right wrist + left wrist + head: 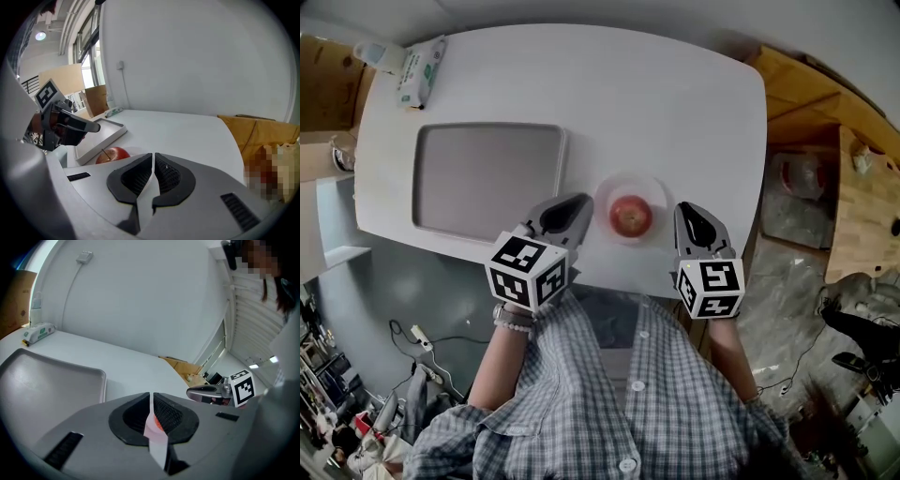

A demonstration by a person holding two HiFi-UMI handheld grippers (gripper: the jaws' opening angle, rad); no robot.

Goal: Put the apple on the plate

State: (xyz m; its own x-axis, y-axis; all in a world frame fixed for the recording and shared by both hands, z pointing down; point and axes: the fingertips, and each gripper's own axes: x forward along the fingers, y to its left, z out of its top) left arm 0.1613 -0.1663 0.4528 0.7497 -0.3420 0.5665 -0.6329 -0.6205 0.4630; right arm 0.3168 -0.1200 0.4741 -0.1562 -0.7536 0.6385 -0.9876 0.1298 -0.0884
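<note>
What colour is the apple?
Red with a yellowish patch; the apple shows best in the head view.

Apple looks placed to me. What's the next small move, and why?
Probably just draw both tools back from the table. The apple sits on the plate; the left tool and right tool flank it, both shut, empty and clear of it, so the placing looks done.

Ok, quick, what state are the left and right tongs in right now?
Left tongs: closed, holding nothing.
Right tongs: closed, holding nothing.
</note>
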